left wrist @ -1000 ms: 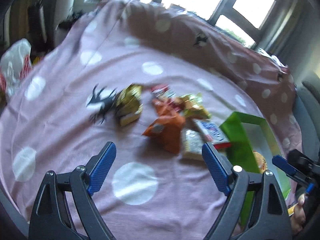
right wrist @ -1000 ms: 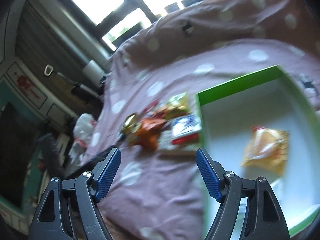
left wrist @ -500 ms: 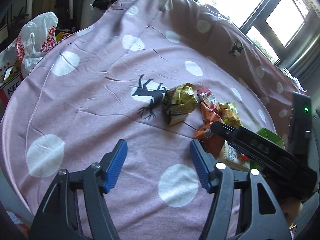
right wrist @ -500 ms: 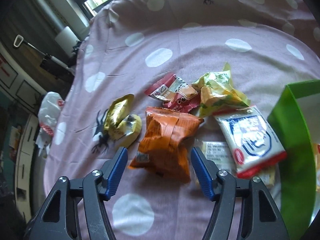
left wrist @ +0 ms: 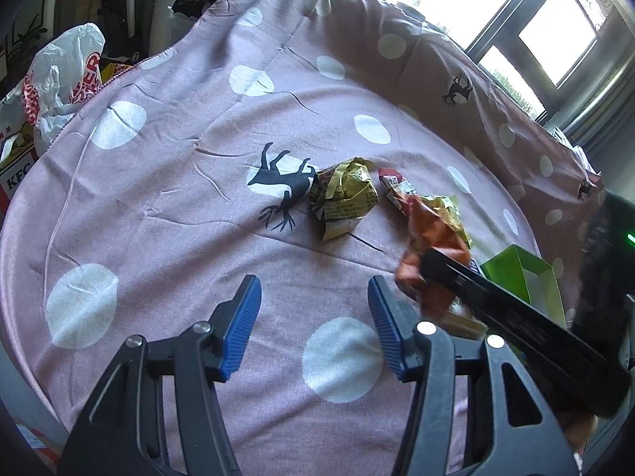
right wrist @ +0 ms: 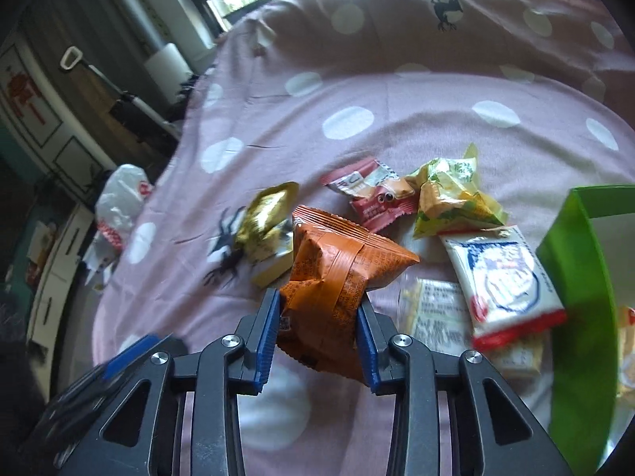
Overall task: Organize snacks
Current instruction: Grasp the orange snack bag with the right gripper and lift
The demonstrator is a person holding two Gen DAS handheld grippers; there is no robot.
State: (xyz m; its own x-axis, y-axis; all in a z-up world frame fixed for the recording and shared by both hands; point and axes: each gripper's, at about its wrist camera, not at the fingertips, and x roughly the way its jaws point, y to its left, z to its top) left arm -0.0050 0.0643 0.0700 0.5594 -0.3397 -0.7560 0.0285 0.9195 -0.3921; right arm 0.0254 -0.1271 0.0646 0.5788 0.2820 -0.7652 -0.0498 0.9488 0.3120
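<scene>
Orange foil fills the right gripper (right wrist: 317,341): the orange snack bag (right wrist: 337,273) sits between its blue pads, both pads against the crumpled lower end, and the jaws are closing on it. In the right wrist view the bag's long axis runs from about 7 o'clock at the pads up toward 1 o'clock, its sealed top edge pointing away from the camera, its corner jutting out toward 3 o'clock.

At 10 o'clock from the bag lies a gold packet (right wrist: 266,234), just beside it. At 1 o'clock are a red wrapper (right wrist: 369,194) and a yellow-green bag (right wrist: 452,202), touching each other. At 3 o'clock a white pouch with blue print (right wrist: 504,277) lies with its long axis running 11 to 5, against the wall of the green box (right wrist: 571,277); a pale packet (right wrist: 432,309) lies partly under it.

The left gripper (left wrist: 313,321) hangs over bare cloth with nothing between its pads, jaws partly apart and closing. In its view the right tool crosses from 4 o'clock with the orange bag at its tip.

All of it rests on a pink bedspread (left wrist: 158,206), dotted white and printed with black deer. Bright windows (left wrist: 555,27) stand at 1 o'clock; a white plastic bag (left wrist: 55,79) lies off the bed at 10 o'clock.
</scene>
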